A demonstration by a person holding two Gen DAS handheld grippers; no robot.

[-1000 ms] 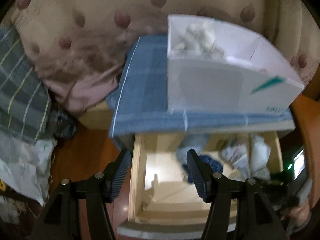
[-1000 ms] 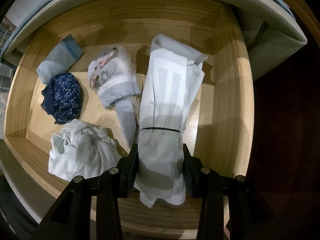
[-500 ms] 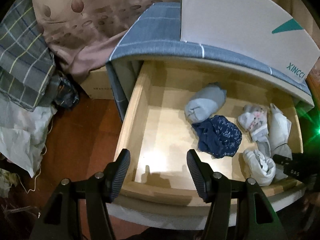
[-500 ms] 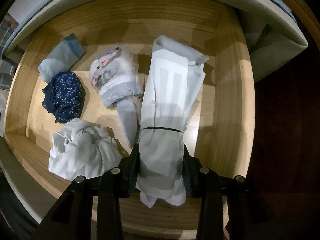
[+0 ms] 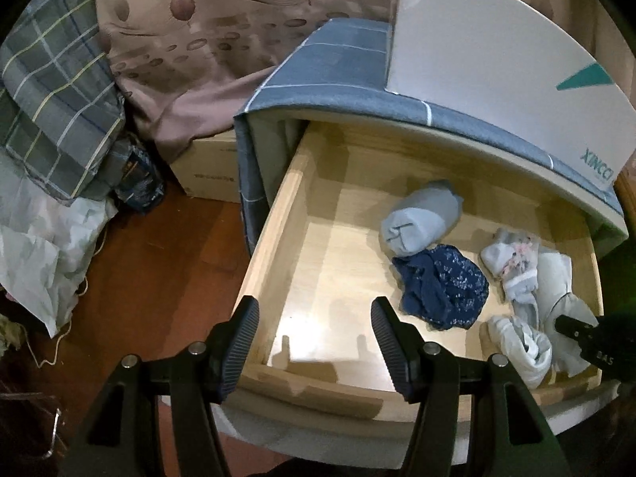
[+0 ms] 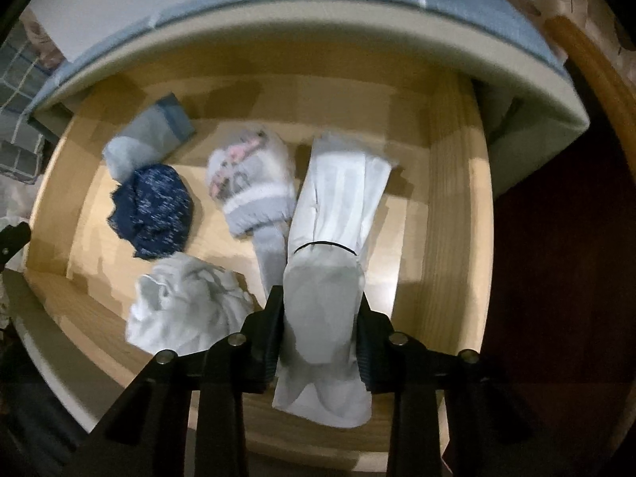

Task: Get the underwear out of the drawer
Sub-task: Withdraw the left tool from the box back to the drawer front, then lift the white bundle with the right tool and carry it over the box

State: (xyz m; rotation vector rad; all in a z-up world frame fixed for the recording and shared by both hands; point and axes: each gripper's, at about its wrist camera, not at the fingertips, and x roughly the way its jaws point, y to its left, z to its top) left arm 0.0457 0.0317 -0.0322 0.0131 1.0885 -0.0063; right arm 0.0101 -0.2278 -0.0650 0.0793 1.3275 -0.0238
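Note:
The wooden drawer (image 5: 278, 238) stands pulled open with several rolled underwear pieces inside. My right gripper (image 6: 321, 318) is shut on a long white bundle tied with a black band (image 6: 338, 214) and holds it lifted off the drawer floor; the bundle also shows at the right in the left wrist view (image 5: 556, 290). A navy patterned piece (image 5: 441, 286), a grey roll (image 5: 421, 222), a pink-trimmed grey piece (image 6: 250, 187) and a crumpled white piece (image 6: 187, 302) lie in the drawer (image 6: 453, 206). My left gripper (image 5: 314, 342) is open and empty above the drawer's front left corner.
A white box (image 5: 497, 55) sits on the blue-cloth cabinet top (image 5: 338, 63). Bedding (image 5: 190, 39), a plaid cloth (image 5: 51, 91) and white bags (image 5: 35, 246) lie at the left on the wood floor (image 5: 159, 278). Dark floor lies right of the drawer.
My left gripper moved forward and tilted down over the drawer. My right gripper rose and pulled back with the white bundle, which lifted off the drawer floor.

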